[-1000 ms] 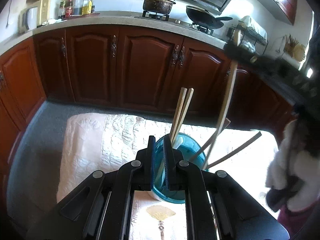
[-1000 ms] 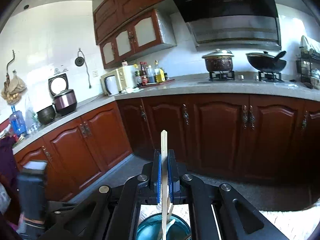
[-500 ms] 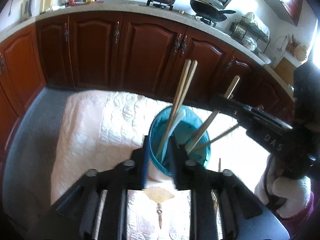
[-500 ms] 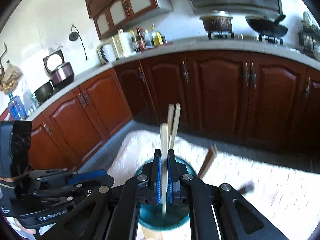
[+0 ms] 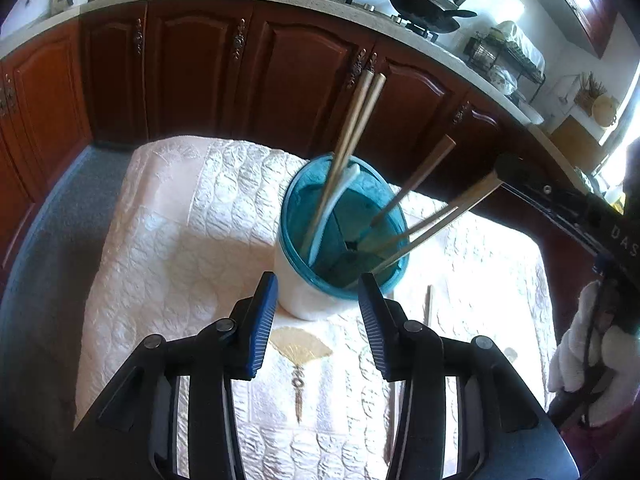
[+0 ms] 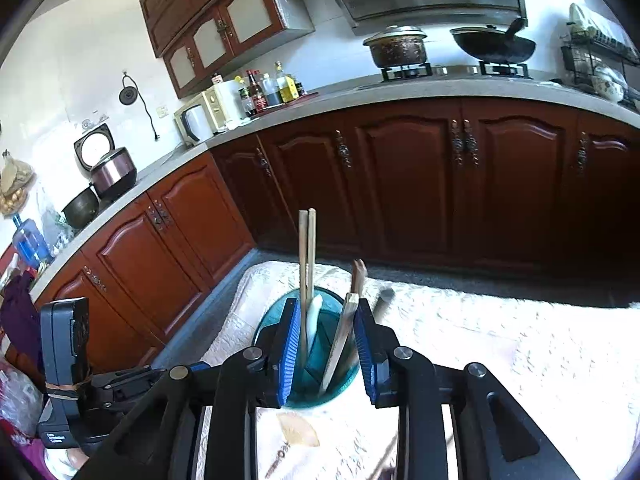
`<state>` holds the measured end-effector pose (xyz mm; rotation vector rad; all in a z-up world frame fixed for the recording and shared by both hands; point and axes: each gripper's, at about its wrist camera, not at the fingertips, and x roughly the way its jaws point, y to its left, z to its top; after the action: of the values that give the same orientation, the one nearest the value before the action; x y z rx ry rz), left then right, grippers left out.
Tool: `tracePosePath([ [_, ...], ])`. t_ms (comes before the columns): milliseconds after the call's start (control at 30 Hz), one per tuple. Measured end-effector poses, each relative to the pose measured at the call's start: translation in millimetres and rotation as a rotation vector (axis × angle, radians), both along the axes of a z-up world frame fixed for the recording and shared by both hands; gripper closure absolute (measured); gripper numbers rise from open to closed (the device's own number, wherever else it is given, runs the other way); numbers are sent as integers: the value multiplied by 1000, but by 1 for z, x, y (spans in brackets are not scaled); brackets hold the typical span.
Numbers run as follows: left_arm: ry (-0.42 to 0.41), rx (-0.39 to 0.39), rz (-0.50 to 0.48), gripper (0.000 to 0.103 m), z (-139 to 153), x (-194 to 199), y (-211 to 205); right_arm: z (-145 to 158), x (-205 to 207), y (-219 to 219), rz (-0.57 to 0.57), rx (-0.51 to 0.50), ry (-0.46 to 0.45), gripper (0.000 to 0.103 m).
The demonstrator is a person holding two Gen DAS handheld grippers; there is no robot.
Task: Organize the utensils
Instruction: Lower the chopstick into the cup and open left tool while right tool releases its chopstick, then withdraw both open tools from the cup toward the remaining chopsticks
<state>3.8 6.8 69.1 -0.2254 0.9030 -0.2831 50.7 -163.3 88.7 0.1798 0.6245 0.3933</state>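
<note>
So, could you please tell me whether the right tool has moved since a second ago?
Yes: the right tool dropped toward the teal holder, away from the counter.

Holder [image 5: 308,296] stands on bench [image 5: 180,240], middle. Chopsticks [image 5: 352,140] and spoon [image 5: 340,196] in holder, left part. More sticks [image 5: 420,176] in right part, leaning right. Cupboards [image 5: 200,68] behind bench. Pot [image 6: 398,46] and wok [image 6: 494,44] up on stove.

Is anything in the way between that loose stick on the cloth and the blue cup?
Nothing visible. The stick lies on bare cloth just right of the cup, whose open mouth has room between the chopsticks already inside.
</note>
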Motion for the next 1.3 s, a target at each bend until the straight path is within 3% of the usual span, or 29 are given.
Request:
tracePosePath([
  [333,-11,36,-23,61,-1,-23,-20,0,-38,-26,-37,5,5,73],
  [500,-17,50,-45,61,-4,-34,-31,-16,-55,-37,-53,-24,48,69],
  [867,5,61,-77,60,-20,-44,-48,-98,-63,-74,-118,-42,268,67],
  [1033,53,60,-91,61,-40,-43,-55,-137,-48,-76,-121,-37,354,67],
  [1300,134,72,-119,61,-72,-40,-68,-181,-3,-68,-135,-34,451,78],
])
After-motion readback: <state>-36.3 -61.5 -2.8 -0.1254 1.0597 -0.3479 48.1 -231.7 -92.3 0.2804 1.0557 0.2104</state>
